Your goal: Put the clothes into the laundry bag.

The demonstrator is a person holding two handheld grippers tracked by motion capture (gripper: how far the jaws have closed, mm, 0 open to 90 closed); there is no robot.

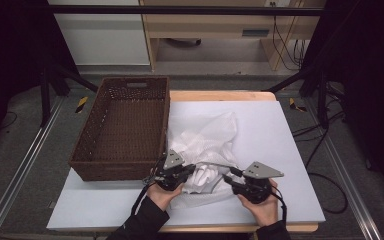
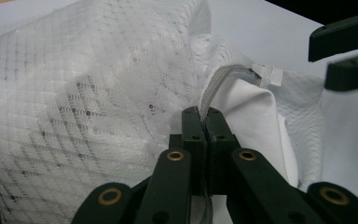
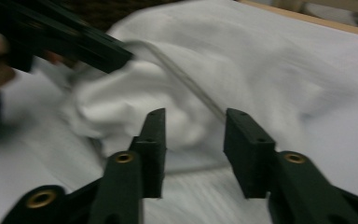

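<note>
White mesh garment [image 1: 207,150] lies crumpled on the table sheet [image 1: 280,150], just right of the wicker basket [image 1: 125,125] and touching its right wall; near edge sits between the two grippers.

Left gripper [image 1: 182,172], at the basket's near-right corner: jaws together, clamped on the grey strap [image 2: 214,88] at the garment's opening. The strap runs up from the pads w/ a small white tag [image 2: 268,73] at its far end.

Right gripper [image 1: 235,184], further right of the basket: jaws apart, nothing between them, aimed at the bunched fabric but not touching it.

Progress, as I judge it: early. One grip is set on the strap, the 2nd isn't taken. Garment is neither spread nor folded, and the basket holds nothing. Left to do: get a right-side hold, straighten or fold, then prob. move it into the basket.
</note>
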